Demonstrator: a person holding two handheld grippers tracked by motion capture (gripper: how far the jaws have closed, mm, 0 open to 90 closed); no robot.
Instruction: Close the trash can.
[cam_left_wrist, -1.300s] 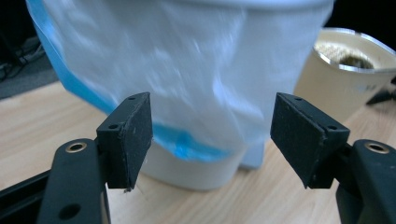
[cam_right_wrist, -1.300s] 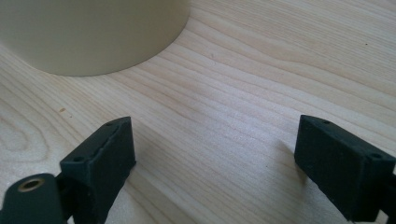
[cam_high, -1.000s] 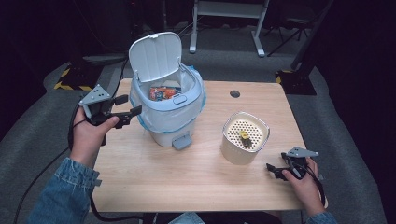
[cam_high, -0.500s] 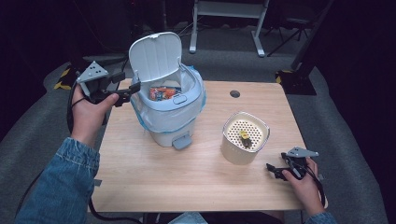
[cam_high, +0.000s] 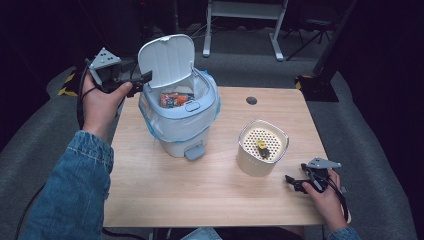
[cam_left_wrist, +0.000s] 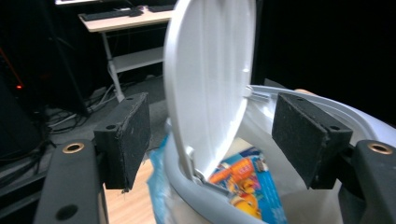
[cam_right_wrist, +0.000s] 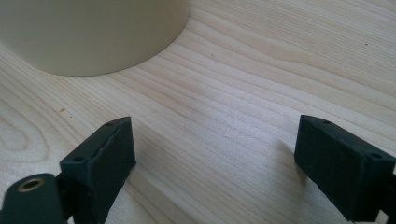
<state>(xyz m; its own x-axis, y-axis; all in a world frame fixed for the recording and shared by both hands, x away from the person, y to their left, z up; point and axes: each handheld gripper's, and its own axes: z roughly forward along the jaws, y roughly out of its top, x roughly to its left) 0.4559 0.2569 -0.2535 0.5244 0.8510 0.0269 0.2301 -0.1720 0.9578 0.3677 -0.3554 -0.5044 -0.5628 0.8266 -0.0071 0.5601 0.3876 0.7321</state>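
A white pedal bin (cam_high: 180, 130) with a blue liner stands on the table's left half, its lid (cam_high: 167, 60) raised upright. A colourful packet (cam_high: 175, 99) lies inside, also seen as the packet (cam_left_wrist: 247, 182) in the left gripper view. My left gripper (cam_high: 140, 80) is held in the air at the lid's left edge. There the left gripper (cam_left_wrist: 212, 140) stands open, with the lid (cam_left_wrist: 210, 79) edge-on between the pads and touching neither. My right gripper (cam_high: 292, 182) rests open on the table at the front right, with bare wood between its jaws (cam_right_wrist: 215, 158).
A cream perforated container (cam_high: 255, 165) stands to the right of the bin with a small yellow and dark item (cam_high: 261, 147) on top; its wall (cam_right_wrist: 93, 32) is just beyond the right gripper. The wooden table (cam_high: 200, 200) has a grommet hole (cam_high: 251, 100) at the back.
My left hand has risen and moved back, from beside the bin's body to the edge of the raised lid. The right hand has kept still.
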